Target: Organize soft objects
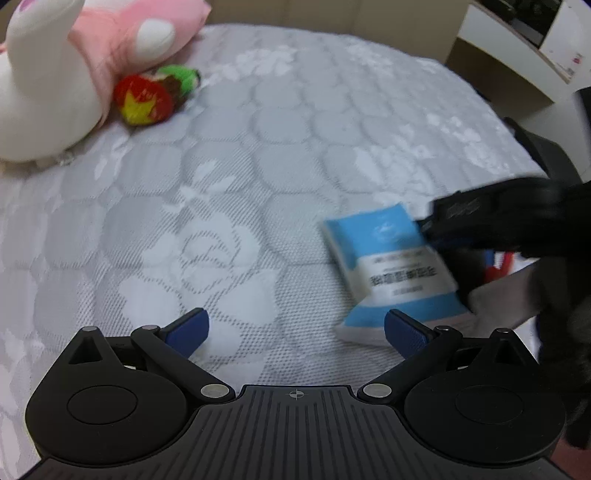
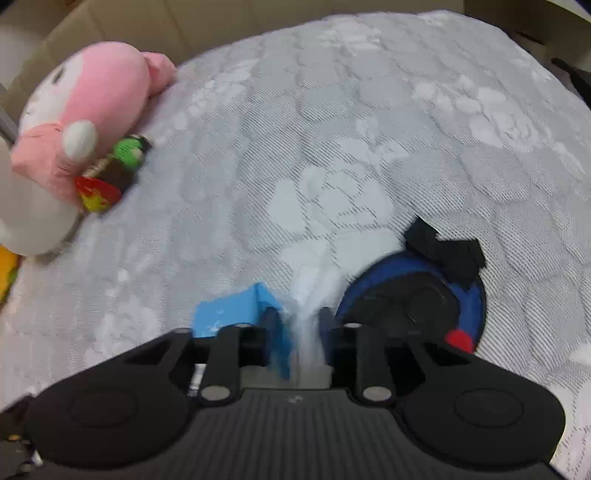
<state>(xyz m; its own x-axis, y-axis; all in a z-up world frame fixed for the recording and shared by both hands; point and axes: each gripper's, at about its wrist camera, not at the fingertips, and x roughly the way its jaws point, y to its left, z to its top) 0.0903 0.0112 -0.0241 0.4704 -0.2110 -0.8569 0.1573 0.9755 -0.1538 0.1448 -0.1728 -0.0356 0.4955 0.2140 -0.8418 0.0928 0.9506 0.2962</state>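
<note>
A blue and white soft tissue pack (image 1: 391, 266) hangs just above the grey quilted mattress (image 1: 280, 147), pinched by my right gripper (image 2: 299, 325), which is shut on it. In the left wrist view the right gripper (image 1: 436, 225) comes in from the right edge. My left gripper (image 1: 295, 325) is open over bare mattress, the pack just beyond its right fingertip. A big pink and white plush (image 1: 55, 74) lies at the far left with a small red, yellow and green plush (image 1: 147, 98) against it. Both plushes (image 2: 92, 110) (image 2: 110, 173) also show in the right wrist view.
A round blue and black soft thing with a red spot (image 2: 417, 295) lies on the mattress (image 2: 332, 129) right of my right gripper. Cardboard walls (image 1: 332, 18) stand behind the bed. White furniture (image 1: 517, 48) is at the far right. Something yellow (image 2: 7, 273) peeks in at the left edge.
</note>
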